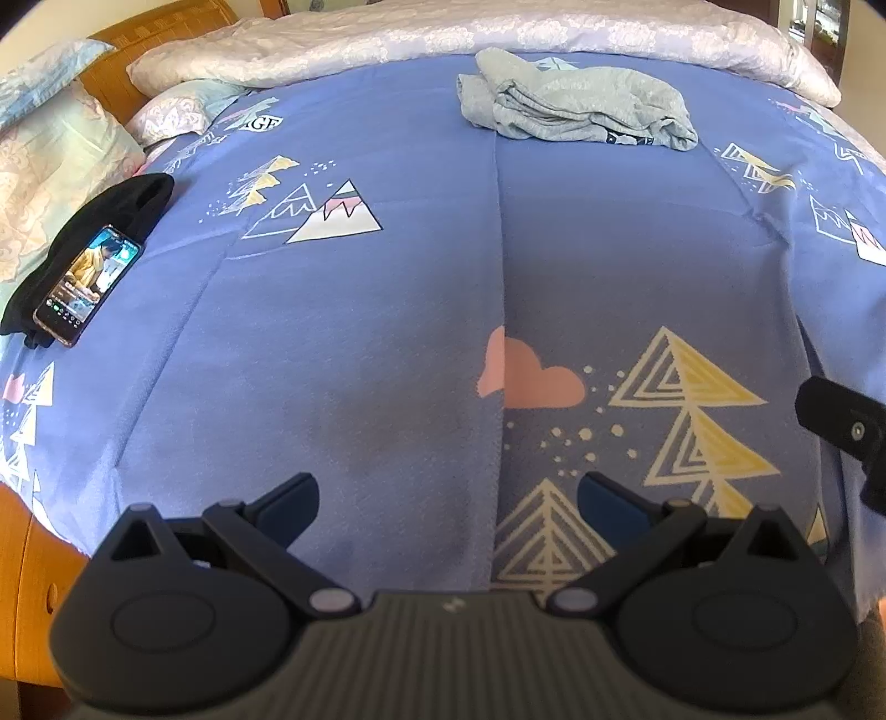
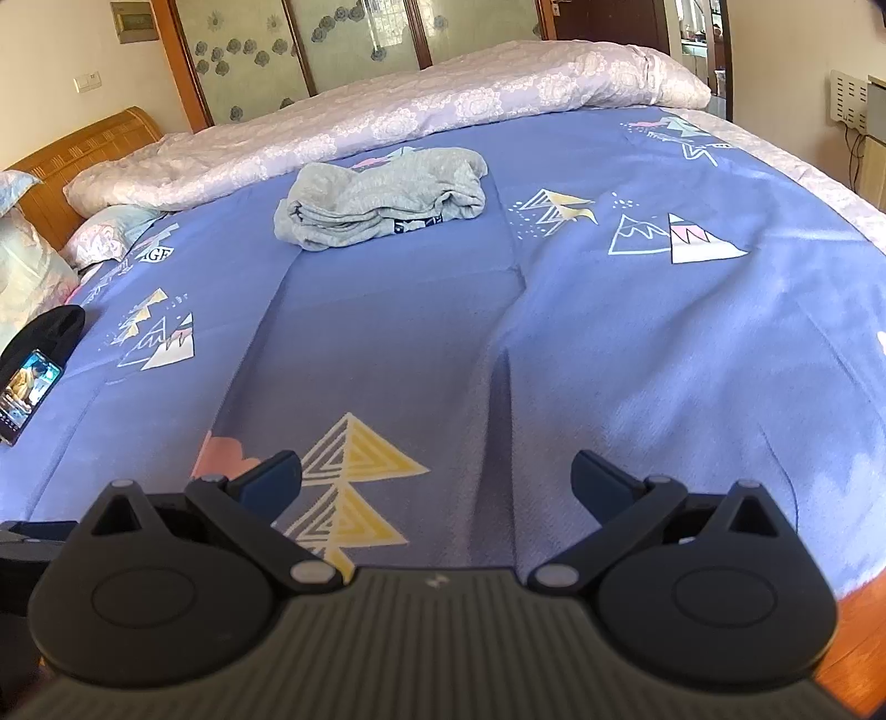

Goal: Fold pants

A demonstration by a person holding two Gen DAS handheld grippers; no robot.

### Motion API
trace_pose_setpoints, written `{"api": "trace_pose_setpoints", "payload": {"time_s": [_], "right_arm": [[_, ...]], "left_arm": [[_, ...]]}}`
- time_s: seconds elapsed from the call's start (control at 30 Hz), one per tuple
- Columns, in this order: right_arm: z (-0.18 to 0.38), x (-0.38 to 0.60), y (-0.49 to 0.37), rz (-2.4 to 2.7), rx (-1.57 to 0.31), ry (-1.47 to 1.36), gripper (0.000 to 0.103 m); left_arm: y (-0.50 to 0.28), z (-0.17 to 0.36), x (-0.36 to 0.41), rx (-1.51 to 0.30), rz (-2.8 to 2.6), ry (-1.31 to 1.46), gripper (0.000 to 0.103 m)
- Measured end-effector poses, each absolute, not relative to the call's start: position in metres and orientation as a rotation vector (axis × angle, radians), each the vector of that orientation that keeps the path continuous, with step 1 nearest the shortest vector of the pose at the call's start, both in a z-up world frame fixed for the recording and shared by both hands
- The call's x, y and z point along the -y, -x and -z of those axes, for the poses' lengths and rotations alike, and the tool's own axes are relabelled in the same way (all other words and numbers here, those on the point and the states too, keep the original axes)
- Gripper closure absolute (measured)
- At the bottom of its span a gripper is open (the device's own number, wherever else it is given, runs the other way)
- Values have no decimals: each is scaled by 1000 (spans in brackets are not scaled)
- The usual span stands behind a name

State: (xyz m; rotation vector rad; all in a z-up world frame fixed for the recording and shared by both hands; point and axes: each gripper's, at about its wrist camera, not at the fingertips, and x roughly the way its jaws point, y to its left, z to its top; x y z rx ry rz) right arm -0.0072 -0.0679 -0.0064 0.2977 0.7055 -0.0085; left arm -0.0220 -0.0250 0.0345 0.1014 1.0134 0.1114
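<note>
Left wrist view starts at the left gripper [image 1: 448,501], its two fingers spread wide with nothing between them, poised over the near part of a blue bedsheet [image 1: 387,310] printed with triangle trees, mountains and a pink cloud. At the right edge of that view a black part of the right gripper [image 1: 841,426] shows, beside the left one. In the right wrist view the right gripper [image 2: 437,479] is likewise wide open and holds nothing, over the near sheet by a yellow triangle print. A long crease runs up the sheet from near the grippers toward the far side.

Off to the left, well apart from both grippers, a smartphone [image 1: 88,285] with its screen lit lies on a black cloth item [image 1: 119,207], next to patterned pillows [image 1: 50,160] against the wooden headboard [image 2: 77,149].

Farther on, near the middle of the bed's far half, the light grey pants [image 1: 576,108] lie in a loose, rumpled bundle on the sheet, a dark printed patch showing at the near edge; neither gripper touches them. Just beyond them a pale floral quilt [image 2: 443,105] lies bunched along the far side of the bed. Behind it stand wood-framed glass panels with flower decals [image 2: 332,39].
</note>
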Motion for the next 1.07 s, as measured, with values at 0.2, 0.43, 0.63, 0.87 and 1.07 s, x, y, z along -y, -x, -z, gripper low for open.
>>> {"api": "trace_pose_setpoints", "payload": {"time_s": [0.2, 0.43, 0.63, 0.87, 1.07], "right_arm": [[6, 66, 8, 3, -704, -293, 0], [4, 65, 9, 2, -701, -287, 0], [2, 63, 9, 0, -701, -277, 0], [1, 60, 9, -1, -698, -274, 0], [1, 59, 10, 4, -690, -269, 0]], "left_arm": [[24, -38, 25, -1001, -111, -99, 0], [27, -41, 25, -987, -100, -102, 0], [26, -43, 23, -984, -99, -97, 0], [26, -43, 23, -980, -96, -100, 0], [29, -48, 23, -948, -81, -95, 0]]}}
